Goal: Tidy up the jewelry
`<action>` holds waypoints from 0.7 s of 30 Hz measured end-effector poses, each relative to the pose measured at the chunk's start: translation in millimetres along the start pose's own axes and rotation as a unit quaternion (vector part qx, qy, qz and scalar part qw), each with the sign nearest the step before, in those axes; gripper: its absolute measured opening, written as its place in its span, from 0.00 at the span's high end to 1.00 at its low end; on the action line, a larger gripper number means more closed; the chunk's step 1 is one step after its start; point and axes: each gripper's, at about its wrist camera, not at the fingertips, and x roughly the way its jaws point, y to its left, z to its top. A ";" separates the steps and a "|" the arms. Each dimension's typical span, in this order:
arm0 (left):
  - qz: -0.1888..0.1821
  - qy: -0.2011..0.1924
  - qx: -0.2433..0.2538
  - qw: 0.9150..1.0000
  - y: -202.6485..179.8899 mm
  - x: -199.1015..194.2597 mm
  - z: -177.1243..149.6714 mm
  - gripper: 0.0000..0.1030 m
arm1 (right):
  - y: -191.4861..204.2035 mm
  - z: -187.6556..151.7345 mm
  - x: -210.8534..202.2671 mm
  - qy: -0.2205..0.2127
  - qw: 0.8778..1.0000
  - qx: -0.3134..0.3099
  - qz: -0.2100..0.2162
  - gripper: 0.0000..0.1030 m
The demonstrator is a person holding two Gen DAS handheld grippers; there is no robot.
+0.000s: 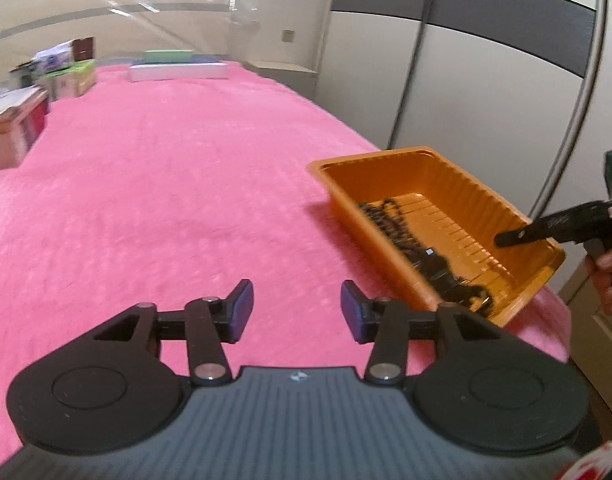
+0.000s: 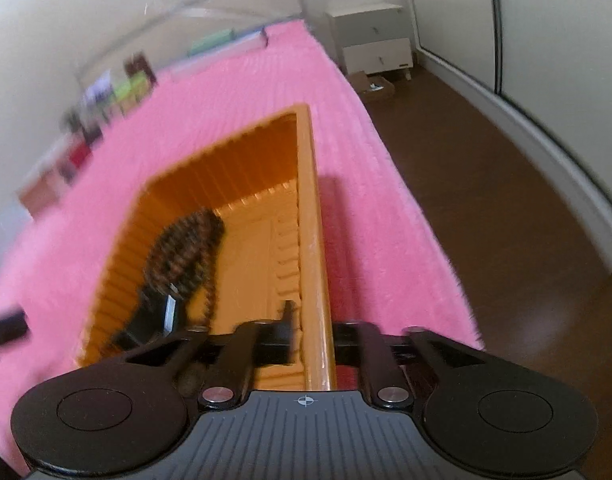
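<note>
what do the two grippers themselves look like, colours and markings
Left gripper: black linkage arms, silver pivot screws, dark blue finger pads, ribbed grey body with round black side caps and a small white mark. Right gripper: same black arms, ribbed grey body, crosshair mark.

Dark beaded jewelry (image 2: 182,248) blurred; boxes (image 2: 102,112) smeared, unreadable.
</note>
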 end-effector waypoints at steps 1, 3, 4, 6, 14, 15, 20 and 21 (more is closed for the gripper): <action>0.005 0.001 -0.007 1.000 3.5 -2.6 -1.7 0.43 | -3.0 -0.5 -3.7 -0.014 1.000 0.014 0.001 0.22; 0.014 0.004 -0.024 1.000 10.0 -8.1 -6.6 0.36 | -10.0 0.0 -13.4 -0.038 0.998 0.042 0.012 0.20; 0.018 0.007 -0.030 0.999 11.1 -9.5 -10.1 0.33 | -14.3 1.1 -18.1 -0.043 0.997 0.059 0.014 0.20; 0.028 0.010 -0.045 0.999 14.5 -15.5 -13.2 0.21 | -16.1 0.9 -29.2 -0.055 0.995 0.081 -0.002 0.20; 0.056 0.025 -0.081 0.995 15.0 -41.7 -26.7 0.02 | 59.2 -22.1 -74.4 -0.085 0.993 -0.024 -0.078 0.20; 0.060 0.029 -0.081 0.995 13.1 -44.5 -28.0 0.02 | 73.4 -28.4 -73.7 -0.076 0.993 -0.046 -0.078 0.20; 0.073 0.054 -0.088 0.992 5.8 -53.9 -34.5 0.02 | 121.4 -60.2 -59.7 -0.016 0.992 -0.104 -0.069 0.20; 0.080 0.060 -0.088 0.991 4.1 -56.1 -35.4 0.02 | 128.9 -66.9 -56.8 -0.007 0.991 -0.112 -0.069 0.20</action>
